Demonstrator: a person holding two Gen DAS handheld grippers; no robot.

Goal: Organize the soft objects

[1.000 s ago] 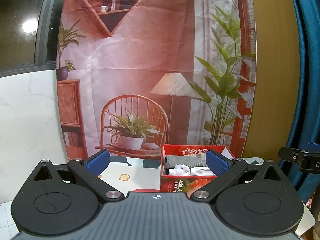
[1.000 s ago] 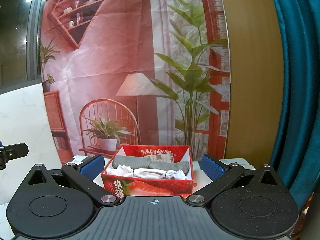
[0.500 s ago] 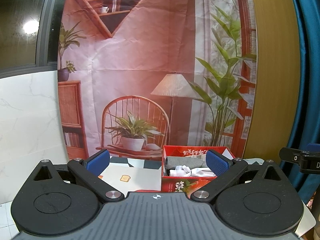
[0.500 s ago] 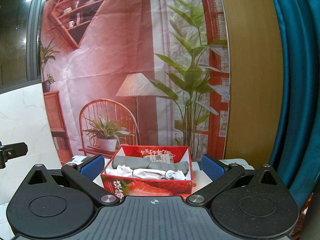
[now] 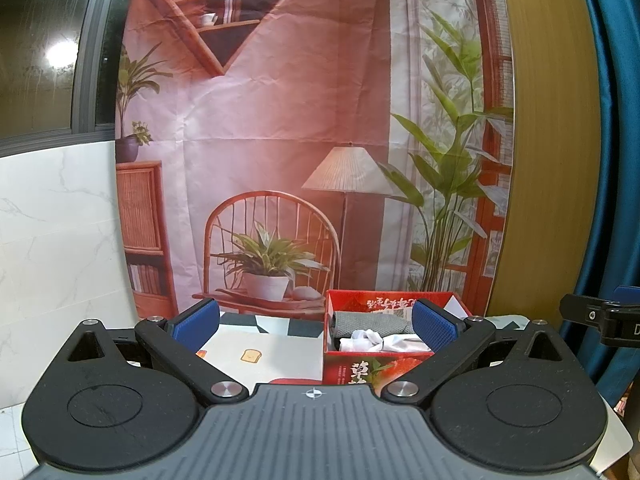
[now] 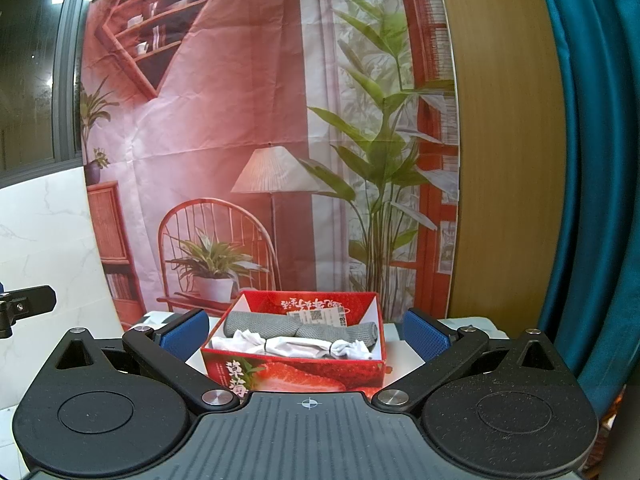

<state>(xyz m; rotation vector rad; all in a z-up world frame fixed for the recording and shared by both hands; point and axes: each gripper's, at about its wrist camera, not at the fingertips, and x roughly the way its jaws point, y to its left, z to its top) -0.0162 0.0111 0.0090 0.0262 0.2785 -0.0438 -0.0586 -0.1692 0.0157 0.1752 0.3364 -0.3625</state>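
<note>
A red strawberry-print box stands on the table ahead of my right gripper. In it lie a rolled grey cloth at the back and a bundled white cloth in front. The box also shows in the left wrist view, right of centre, with the grey cloth and white cloth inside. My left gripper is open and empty, held back from the box. My right gripper is open and empty, its blue pads wide on either side of the box.
A printed backdrop of a chair, lamp and plants hangs behind the table. A patterned mat with a toast picture lies left of the box. A wooden panel and teal curtain stand at the right. White marble wall at the left.
Both grippers have barely shifted; the box sits slightly further right in the left wrist view. Nothing was picked up or let go.
</note>
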